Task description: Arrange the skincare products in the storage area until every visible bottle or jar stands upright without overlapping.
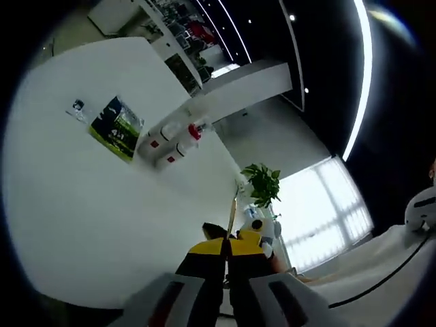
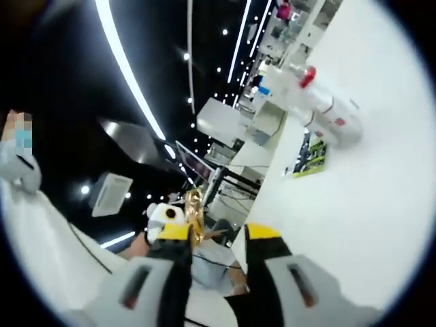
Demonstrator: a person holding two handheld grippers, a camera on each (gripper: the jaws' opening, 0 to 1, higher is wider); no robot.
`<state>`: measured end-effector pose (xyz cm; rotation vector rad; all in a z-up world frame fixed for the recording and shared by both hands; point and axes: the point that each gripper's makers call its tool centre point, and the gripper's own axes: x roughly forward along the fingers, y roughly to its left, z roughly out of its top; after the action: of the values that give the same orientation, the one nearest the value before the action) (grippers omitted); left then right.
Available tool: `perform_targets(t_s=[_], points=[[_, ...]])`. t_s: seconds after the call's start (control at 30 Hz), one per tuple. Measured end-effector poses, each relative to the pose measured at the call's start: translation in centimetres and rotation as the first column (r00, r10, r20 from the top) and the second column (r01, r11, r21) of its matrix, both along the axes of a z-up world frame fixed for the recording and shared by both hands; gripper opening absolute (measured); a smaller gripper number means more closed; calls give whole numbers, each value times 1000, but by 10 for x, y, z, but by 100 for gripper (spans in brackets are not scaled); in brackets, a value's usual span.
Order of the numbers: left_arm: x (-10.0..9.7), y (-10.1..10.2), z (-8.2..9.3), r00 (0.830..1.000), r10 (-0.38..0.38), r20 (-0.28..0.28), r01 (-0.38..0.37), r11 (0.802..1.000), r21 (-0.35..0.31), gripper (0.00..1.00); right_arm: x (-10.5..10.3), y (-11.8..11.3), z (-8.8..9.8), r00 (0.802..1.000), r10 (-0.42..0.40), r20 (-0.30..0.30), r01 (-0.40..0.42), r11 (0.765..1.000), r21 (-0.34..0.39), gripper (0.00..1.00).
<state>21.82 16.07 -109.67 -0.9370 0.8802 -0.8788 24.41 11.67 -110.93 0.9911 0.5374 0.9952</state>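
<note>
Two white bottles with small red labels (image 1: pixel 167 143) sit side by side on the white table (image 1: pixel 75 204); one has a red cap (image 1: pixel 195 131). In the right gripper view the same pair (image 2: pixel 325 109) sits on the table (image 2: pixel 368 218) at the upper right, red cap (image 2: pixel 308 76) pointing away from the surface. With both views tilted, I cannot tell whether they stand or lie. My left gripper (image 1: pixel 226 246) is shut, nothing between its yellow tips, well short of the bottles. My right gripper (image 2: pixel 219 235) is open and empty, off the table's edge.
A dark green printed card (image 1: pixel 116 128) lies beside the bottles, also seen as a card (image 2: pixel 310 155) near the table edge. A small clear item (image 1: pixel 77 107) lies further out. A potted plant (image 1: pixel 262 182) stands beyond the table. A person's white sleeve (image 1: pixel 422 211) is at the right.
</note>
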Motion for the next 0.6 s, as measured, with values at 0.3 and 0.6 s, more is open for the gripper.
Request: perform_targets(t_s=[0.3, 0.6], points=[[-11, 43, -7, 985, 161, -54, -163, 986, -33, 0, 2, 31, -24, 993, 59, -98, -66, 995, -75, 47], [17, 61, 3, 975, 211, -74, -216, 974, -65, 0, -11, 32, -22, 975, 89, -201, -123, 980, -159, 52]])
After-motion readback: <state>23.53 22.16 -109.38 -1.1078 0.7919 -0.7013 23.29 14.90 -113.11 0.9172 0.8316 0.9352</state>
